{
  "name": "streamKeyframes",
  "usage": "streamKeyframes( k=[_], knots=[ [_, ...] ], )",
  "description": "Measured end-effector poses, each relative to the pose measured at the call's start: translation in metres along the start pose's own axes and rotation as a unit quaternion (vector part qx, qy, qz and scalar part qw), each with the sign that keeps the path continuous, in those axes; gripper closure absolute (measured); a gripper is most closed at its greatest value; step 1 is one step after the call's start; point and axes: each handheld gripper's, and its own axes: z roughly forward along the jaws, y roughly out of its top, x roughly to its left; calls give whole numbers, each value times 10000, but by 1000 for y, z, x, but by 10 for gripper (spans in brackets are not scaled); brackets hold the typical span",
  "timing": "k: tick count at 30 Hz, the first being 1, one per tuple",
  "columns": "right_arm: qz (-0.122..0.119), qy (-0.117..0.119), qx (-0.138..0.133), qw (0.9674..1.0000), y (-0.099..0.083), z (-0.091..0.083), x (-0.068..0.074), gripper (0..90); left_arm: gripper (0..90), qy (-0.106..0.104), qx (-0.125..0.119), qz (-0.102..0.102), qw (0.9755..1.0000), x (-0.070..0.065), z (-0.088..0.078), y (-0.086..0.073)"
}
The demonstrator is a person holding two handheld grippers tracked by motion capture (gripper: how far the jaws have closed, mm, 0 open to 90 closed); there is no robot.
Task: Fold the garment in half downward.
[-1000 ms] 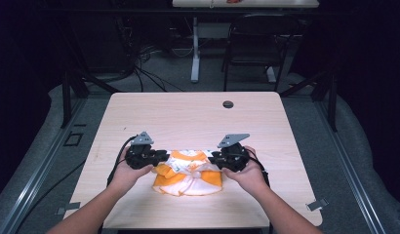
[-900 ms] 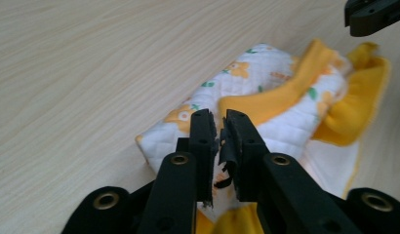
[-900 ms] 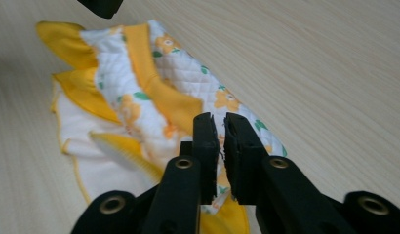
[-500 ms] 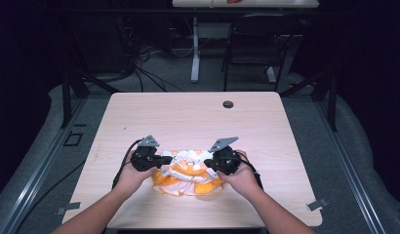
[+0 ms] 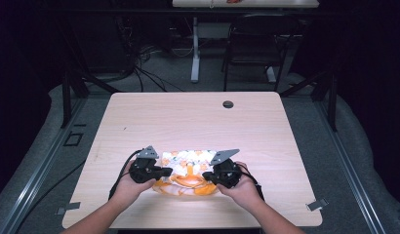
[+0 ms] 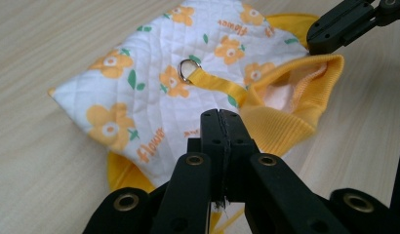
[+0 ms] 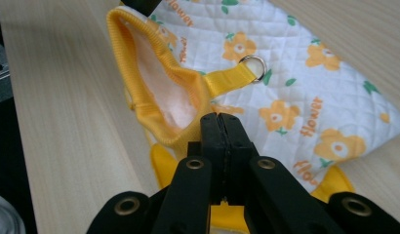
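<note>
Quilted floral garment [image 5: 187,171], white with orange flowers and yellow ribbed trim, lies on wooden table [image 5: 198,122] near my edge, between both grippers. My left gripper [image 5: 165,171] clenched at garment's left side; jaws pressed together, whether fabric is caught I can't tell. My right gripper [image 5: 208,176] likewise clenched by yellow ribbed collar [image 7: 154,92]. Metal ring [image 6: 188,68] on yellow strap rests on top.
</note>
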Motion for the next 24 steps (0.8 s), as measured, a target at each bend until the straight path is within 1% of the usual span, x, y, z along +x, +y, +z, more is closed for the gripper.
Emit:
streamKeyframes(
  k=[1, 3, 7, 8, 9, 10, 11, 12, 13, 16, 18, 19, 20, 22, 23, 24],
  knots=[
    [21, 5, -15, 10000, -2, 1, 2, 898, 900, 4, 26, 0, 10000, -1, 0, -3],
    [-29, 37, 56, 10000, -5, 2, 4, 898, 899, 25, 64, -32, 10000, -1, 2, -8],
    [-11, 73, 132, 9999, -12, 8, 8, 898, 899, 68, 159, -37, 9998, 2, 7, -20],
    [8, 81, 127, 9999, -14, 10, 10, 898, 899, 87, 163, -49, 9998, 3, 8, -22],
    [-19, 72, 172, 9998, -15, 11, 10, 898, 899, 87, 167, -87, 9998, 3, 9, -25],
    [-28, 95, 160, 9998, -17, 12, 11, 898, 899, 80, 163, -116, 9998, 4, 11, -27],
    [-40, 95, 228, 9997, -18, 13, 11, 898, 899, 74, 188, -98, 9997, 4, 11, -29],
    [-19, 111, 230, 9997, -19, 14, 12, 898, 898, 87, 184, -88, 9998, 4, 12, -31],
    [-17, 110, 227, 9997, -20, 16, 13, 898, 899, 68, 172, -129, 9997, 4, 13, -33],
    [-4, 136, 259, 9996, -23, 19, 13, 898, 898, 87, 152, -96, 9998, 4, 15, -35],
    [22, 109, 282, 9995, -25, 20, 13, 898, 898, 96, 162, -91, 9998, 4, 16, -35],
    [38, 134, 258, 9996, -26, 21, 13, 899, 898, 119, 142, -82, 9998, 4, 16, -36],
    [67, 125, 278, 9995, -27, 21, 13, 900, 898, 109, 150, -86, 9998, 5, 17, -36],
    [43, 128, 301, 9995, -29, 23, 12, 900, 898, 106, 137, -106, 9998, 5, 17, -37],
    [94, 153, 278, 9995, -30, 24, 12, 900, 898, 111, 123, -105, 9998, 5, 17, -37],
    [94, 154, 268, 9995, -30, 24, 12, 900, 898, 118, 123, -105, 9998, 5, 17, -37]
  ],
)
